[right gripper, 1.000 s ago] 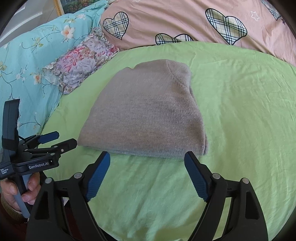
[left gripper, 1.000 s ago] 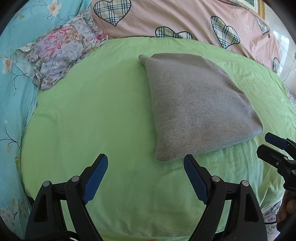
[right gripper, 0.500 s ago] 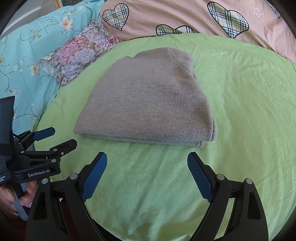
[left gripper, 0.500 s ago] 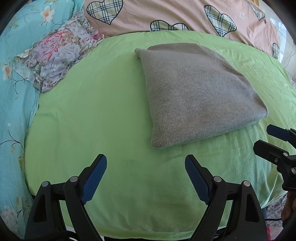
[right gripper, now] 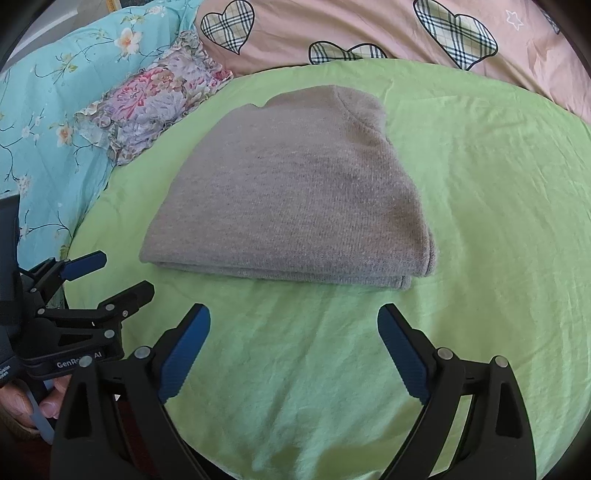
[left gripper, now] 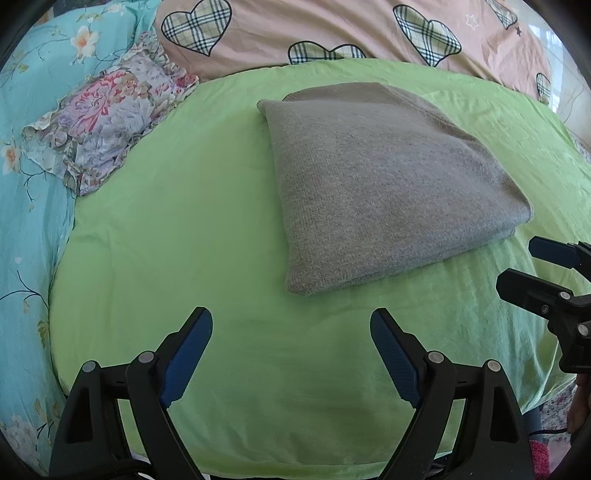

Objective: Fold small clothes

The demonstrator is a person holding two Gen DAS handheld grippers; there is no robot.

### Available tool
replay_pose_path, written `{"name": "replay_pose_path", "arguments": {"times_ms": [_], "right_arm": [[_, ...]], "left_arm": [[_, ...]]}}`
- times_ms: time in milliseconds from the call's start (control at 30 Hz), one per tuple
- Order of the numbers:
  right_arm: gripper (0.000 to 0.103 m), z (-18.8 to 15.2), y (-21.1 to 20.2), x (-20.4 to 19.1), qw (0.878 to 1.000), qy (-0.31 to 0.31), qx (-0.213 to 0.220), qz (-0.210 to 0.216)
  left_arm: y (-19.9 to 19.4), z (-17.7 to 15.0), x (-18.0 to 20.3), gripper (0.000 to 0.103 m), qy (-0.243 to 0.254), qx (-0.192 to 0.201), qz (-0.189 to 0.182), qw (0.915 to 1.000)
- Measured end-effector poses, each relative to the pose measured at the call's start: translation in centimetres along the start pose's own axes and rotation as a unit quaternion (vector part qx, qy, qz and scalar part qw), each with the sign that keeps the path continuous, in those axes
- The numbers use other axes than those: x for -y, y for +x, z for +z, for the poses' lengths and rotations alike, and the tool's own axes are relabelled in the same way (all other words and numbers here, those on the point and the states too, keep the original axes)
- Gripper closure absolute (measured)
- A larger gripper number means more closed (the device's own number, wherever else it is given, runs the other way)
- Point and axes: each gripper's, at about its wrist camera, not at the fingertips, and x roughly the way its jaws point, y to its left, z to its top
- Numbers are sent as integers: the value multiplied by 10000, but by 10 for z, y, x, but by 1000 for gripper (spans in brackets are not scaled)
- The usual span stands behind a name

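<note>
A: On the green sheet (left gripper: 184, 229), toward its far half, lies the grey sweater (right gripper: 291, 199), folded into a flat block with its layered edges facing the near edge of the sheet.

B: And the tools?

A: The left gripper (left gripper: 291, 354) hangs over the near part of the sheet, short of the sweater, jaws spread wide and holding nothing. The right gripper (right gripper: 293, 356) does the same, also spread wide and empty. Neither touches the knit.

B: So the folding looks finished?

A: I'd judge it nearly so. The stack is compact, though the near right corner shows layers slightly stepped, and the far end has a small hump by the neckline.

B: How would you finish well?

A: If tidying, I'd bring one tool low along the sheet to that stepped corner and nudge the layers flush rather than pinch them; a pinch on soft knit tends to drag the top layer and undo the fold. Pressing flat with closed fingers would settle the hump.

B: Anything nearby to mind?

A: The flowered pillow (left gripper: 103, 125) sits off the sheet's far left corner, well apart from the sweater, and the pink quilt (right gripper: 369, 29) with hearts lies beyond the sheet's far edge. Neither crowds the work.
</note>
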Motion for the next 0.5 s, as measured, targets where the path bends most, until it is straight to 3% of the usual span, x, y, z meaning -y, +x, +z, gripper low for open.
{"name": "replay_pose_path", "arguments": {"times_ms": [500], "right_arm": [[9, 1, -1, -1, 10000, 34, 75, -18]], "left_arm": [[-7, -2, 3, 14, -30, 170, -60, 9998]]}}
